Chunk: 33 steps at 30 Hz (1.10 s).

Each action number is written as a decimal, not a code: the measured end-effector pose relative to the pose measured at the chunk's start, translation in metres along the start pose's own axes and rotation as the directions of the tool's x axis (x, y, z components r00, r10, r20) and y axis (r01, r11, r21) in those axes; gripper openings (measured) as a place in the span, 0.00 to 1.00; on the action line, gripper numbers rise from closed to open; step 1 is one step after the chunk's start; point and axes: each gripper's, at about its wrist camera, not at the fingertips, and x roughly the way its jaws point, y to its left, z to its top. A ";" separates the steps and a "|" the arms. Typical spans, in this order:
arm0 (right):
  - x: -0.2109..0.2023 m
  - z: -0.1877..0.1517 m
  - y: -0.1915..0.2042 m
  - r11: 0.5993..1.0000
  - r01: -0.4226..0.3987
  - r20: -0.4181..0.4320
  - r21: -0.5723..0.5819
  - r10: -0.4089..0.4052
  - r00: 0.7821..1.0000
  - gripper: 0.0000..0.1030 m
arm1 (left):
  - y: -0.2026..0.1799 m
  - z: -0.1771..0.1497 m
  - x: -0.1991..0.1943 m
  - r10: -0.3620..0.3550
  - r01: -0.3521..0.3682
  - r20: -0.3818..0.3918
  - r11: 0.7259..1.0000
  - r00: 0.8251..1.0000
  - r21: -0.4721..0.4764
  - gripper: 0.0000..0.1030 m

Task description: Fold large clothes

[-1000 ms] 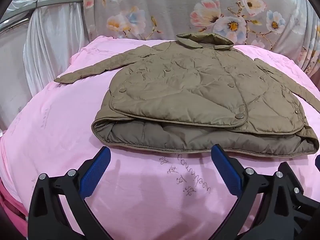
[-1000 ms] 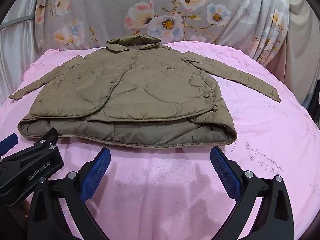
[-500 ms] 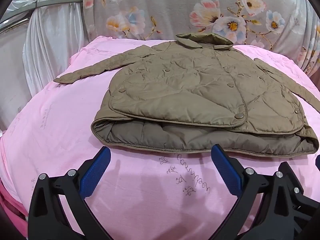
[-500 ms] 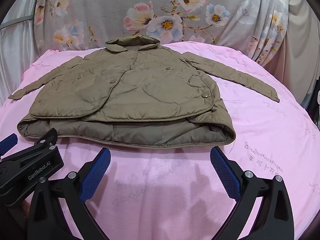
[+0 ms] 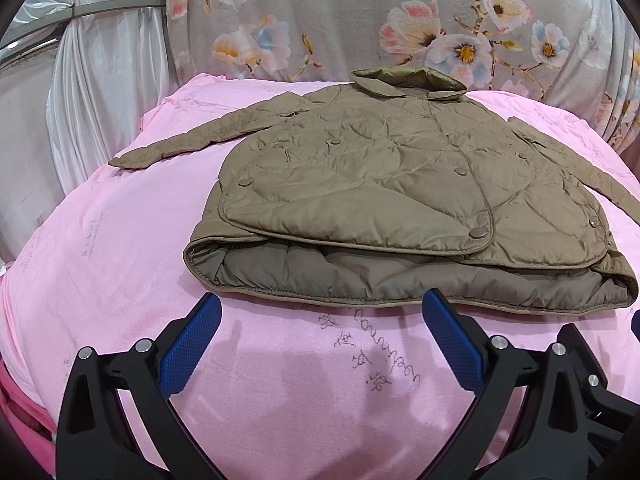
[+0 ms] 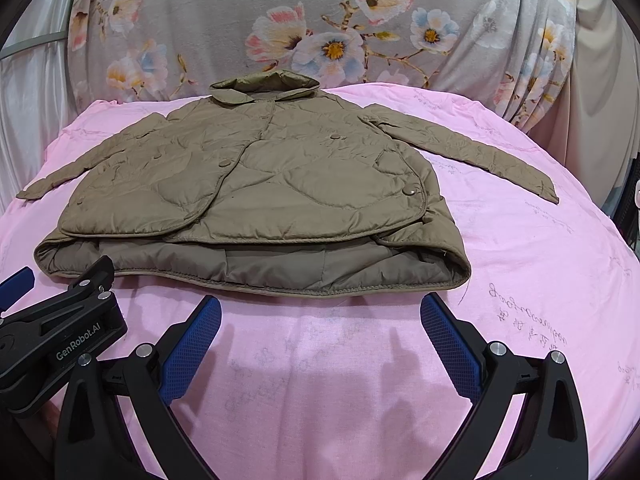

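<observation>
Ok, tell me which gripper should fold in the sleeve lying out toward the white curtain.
Left. The left gripper is open in front of the jacket on that sleeve's side. The right gripper, also open, faces the opposite half, so it would probably have to cross over.

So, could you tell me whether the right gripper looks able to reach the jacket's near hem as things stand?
Probably yes: the right gripper hangs open just short of the jacket hem, with only bare pink sheet between them.

Bright even light, soft shadows, sharp focus, fisheye-bent edges
</observation>
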 end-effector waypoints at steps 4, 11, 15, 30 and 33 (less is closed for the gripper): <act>0.001 0.000 0.000 1.000 0.001 0.000 0.000 -0.001 1.000 0.95 | 0.000 0.001 0.002 0.001 -0.001 -0.001 1.000 1.000 0.000 0.95; 0.001 -0.001 0.000 1.000 0.001 0.000 0.001 -0.001 1.000 0.95 | 0.003 0.004 0.008 0.001 -0.001 -0.002 1.000 1.000 -0.001 0.95; 0.001 -0.001 0.000 1.000 0.001 -0.001 0.001 -0.001 1.000 0.95 | 0.000 0.000 -0.001 -0.001 0.001 0.002 1.000 1.000 0.001 0.95; 0.001 -0.002 0.000 1.000 0.001 -0.001 0.002 -0.001 1.000 0.95 | 0.000 0.000 -0.001 0.000 0.000 0.004 1.000 1.000 0.002 0.95; 0.002 -0.002 0.000 1.000 0.001 -0.001 0.002 -0.001 1.000 0.95 | 0.000 0.000 -0.001 0.000 0.000 0.004 1.000 1.000 0.002 0.95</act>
